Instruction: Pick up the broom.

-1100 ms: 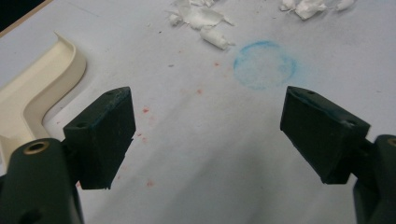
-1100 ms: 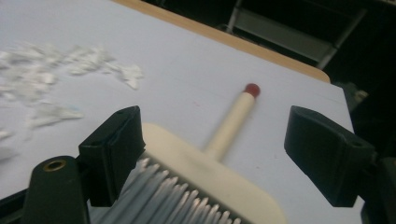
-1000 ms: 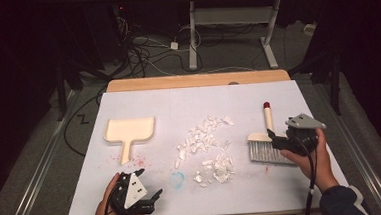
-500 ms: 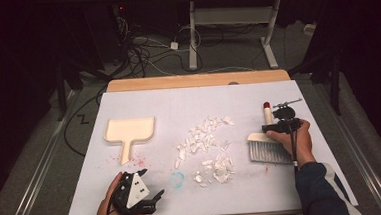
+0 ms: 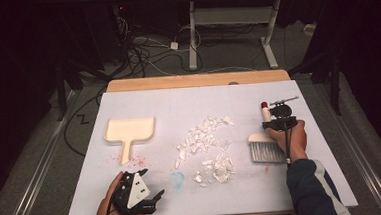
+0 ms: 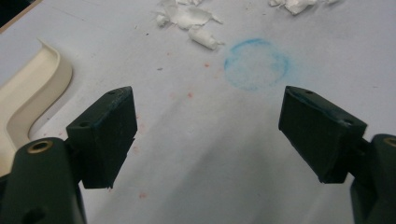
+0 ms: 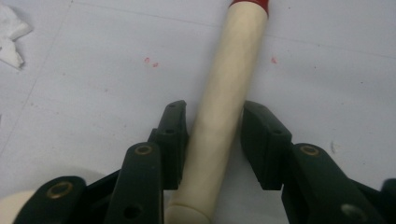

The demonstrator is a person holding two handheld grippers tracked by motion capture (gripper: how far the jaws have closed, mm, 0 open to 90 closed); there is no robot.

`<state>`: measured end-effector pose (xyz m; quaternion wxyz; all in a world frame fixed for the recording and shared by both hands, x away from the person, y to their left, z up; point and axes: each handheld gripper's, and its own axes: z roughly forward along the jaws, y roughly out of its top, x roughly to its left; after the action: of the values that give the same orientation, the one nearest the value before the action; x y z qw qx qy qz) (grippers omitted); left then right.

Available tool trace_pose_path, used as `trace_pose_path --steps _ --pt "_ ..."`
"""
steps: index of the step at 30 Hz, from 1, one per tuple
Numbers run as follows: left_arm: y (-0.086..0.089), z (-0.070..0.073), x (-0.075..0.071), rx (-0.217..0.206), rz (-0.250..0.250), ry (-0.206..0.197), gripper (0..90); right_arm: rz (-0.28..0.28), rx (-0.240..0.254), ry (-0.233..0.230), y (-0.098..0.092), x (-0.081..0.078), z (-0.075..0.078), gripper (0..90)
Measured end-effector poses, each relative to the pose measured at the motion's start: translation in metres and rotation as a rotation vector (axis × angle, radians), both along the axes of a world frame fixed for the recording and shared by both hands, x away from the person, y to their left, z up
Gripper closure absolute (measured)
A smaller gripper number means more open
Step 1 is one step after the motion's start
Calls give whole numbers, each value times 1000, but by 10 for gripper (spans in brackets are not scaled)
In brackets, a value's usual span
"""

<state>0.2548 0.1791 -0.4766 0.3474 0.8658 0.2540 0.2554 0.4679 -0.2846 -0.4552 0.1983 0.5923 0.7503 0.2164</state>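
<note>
Two grippers work the white mat (image 5: pixel 143 98). Right gripper (image 5: pixel 278 124) has just been closing and now pinches the brush (image 5: pixel 266 145) handle near the mat's right edge, bare mat beyond it. Left gripper (image 5: pixel 143 203) rests near the front edge, jaws wide apart over nothing, with open mat between the dustpan (image 5: pixel 129 131) and scraps (image 5: pixel 208 149).

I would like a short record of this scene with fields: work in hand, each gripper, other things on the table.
work in hand: sweeping white scraps with the brush
right gripper: jaws have just been closing, now on both sides of the brush handle
left gripper: jaws open, nothing between them, low over the table
dustpan: lies at the left, untouched
blue ring mark: on the table ahead of the left gripper
</note>
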Motion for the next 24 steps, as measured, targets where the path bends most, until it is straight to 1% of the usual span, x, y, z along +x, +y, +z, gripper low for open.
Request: trace_pose_path --steps 1,2,3,4,8,9,10,11,12,14,15,16,17,18,21,23,24 --pt "0 0 0 -4 0 1 183 -3 -1 -5 1 0 0 655" --pt "-1 0 1 -7 0 0 183 -1 -2 -16 2 0 -1 706" --pt "-2 0 1 -2 -4 -1 183 5 -2 -18 3 0 -1 708" --pt "-2 0 1 -2 -4 -1 183 14 -11 -20 3 0 -1 710" --pt "-4 0 2 9 -8 2 184 11 -4 -26 2 -1 -1 710" --pt "-4 0 2 9 -6 2 186 11 3 -66 2 -5 -2 711" --pt "-3 0 2 10 -5 2 186 11 3 -66 2 -5 -2 711" --pt "-3 0 2 11 -5 2 186 14 9 -81 1 -6 -3 711" --pt "-2 0 2 8 -1 2 186 9 46 -122 -3 -11 -3 711" --pt "-1 0 2 6 2 3 186 14 68 -154 -6 -16 0 711" --pt "-1 0 2 4 6 3 186 18 75 -183 -7 -19 2 711" --pt "-1 0 1 6 9 3 186 18 75 -183 -7 -19 2 711" --pt "-1 0 1 5 11 3 186 25 77 -203 -8 -22 6 711" --pt "0 1 0 5 11 3 186 39 87 -241 -9 -30 13 711" --pt "0 1 -2 3 15 7 186 71 96 -322 -12 -43 25 711" --pt "-1 1 -2 -2 19 12 186 93 120 -359 -13 -52 33 713" --pt "-1 1 -2 1 19 14 187 105 118 -380 -13 -56 36 713"
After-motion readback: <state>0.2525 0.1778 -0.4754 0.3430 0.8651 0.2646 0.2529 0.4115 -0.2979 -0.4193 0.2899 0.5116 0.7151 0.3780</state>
